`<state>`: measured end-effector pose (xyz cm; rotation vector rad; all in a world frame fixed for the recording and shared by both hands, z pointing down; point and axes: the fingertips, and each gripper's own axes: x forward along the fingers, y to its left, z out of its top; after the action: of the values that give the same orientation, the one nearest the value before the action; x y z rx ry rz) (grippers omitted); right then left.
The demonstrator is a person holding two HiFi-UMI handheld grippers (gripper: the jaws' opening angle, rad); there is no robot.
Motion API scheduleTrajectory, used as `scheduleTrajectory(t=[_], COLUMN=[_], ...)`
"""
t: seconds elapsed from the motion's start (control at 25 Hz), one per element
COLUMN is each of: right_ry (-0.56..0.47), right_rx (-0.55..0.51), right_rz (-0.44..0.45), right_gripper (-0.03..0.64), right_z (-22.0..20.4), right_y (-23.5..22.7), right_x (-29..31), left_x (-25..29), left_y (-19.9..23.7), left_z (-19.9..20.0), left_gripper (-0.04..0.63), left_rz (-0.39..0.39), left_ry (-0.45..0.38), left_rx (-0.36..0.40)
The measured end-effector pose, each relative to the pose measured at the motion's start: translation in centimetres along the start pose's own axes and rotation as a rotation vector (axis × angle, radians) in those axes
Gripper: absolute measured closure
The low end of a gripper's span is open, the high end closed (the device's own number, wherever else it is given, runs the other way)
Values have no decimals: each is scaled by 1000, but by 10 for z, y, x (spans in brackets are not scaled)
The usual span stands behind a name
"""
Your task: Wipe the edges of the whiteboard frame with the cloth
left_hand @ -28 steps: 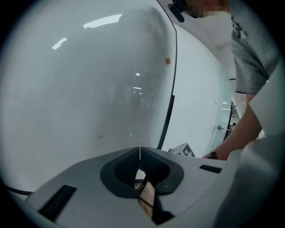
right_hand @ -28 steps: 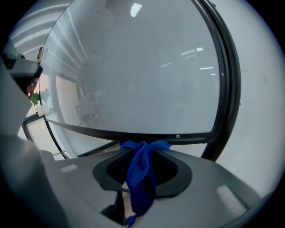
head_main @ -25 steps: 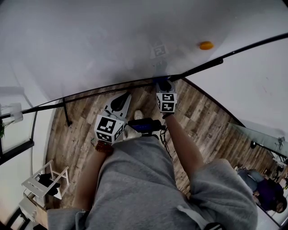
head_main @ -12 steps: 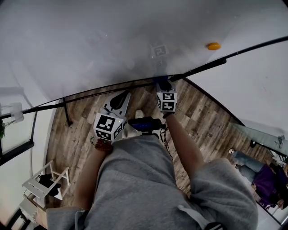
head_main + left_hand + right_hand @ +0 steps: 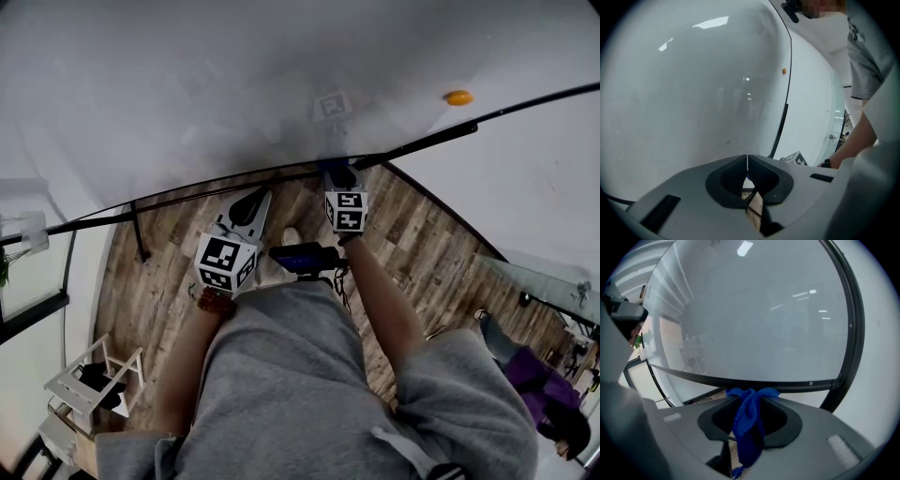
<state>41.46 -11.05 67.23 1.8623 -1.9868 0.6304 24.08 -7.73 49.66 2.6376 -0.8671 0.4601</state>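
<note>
I am looking down at two handheld grippers in front of a whiteboard (image 5: 234,84), with a wooden floor (image 5: 159,281) below them. On the left, my left gripper (image 5: 251,204) is idling with its jaws pressed together on nothing. It is hanging below the whiteboard frame (image 5: 225,188) and short of touching it, probably parked there so it is not getting in the wiping hand's way. To its right, my right gripper (image 5: 338,172) is pinching the blue cloth (image 5: 748,423) tightly. The cloth is bunching out past the jaw tips and trailing down behind them. That tuft is sitting right at the frame's dark bottom rail, directly ahead of the jaws, so fabric rather than plastic is meeting the edge. I judge the wipe is running along this bottom rail, with the corner and upright edge waiting further right of the gripper. Beyond that, up and to the right, a small orange magnet (image 5: 457,97) is sticking to the board.
</note>
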Motion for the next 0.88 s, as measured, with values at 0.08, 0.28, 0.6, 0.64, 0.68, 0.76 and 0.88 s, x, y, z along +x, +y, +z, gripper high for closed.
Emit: scheduleTrajectory(t=[0.08,0.28,0.6,0.64,0.68,0.76,0.88], right_ry=[1,1,6,9,10,8,8], right_rx=[-2,-6,-10,-12,-13,-12,-9], right_rz=[2,6,22,24,27,31,34], right_gripper=[477,477,477,477,477,477,477], right_z=[1,2,2,2,2,3,2], right_y=[2,7,19,20,22,24,29], right_x=[0,-1,2,2,2,3,4], left_x=[-1,-5,-9,-9,-10,-12,-16], left_y=[1,3,11,12,14,17,21], left_z=[0,0,-1,0,0,-1,-2], left_gripper=[580,580,580,580,580,580,580], left_rz=[0,3,14,15,17,22,31], left_ry=[-1,-3,-4,-5,-5,-5,-4], left_rx=[-2,-8,-18,-19,-19,-21,-26])
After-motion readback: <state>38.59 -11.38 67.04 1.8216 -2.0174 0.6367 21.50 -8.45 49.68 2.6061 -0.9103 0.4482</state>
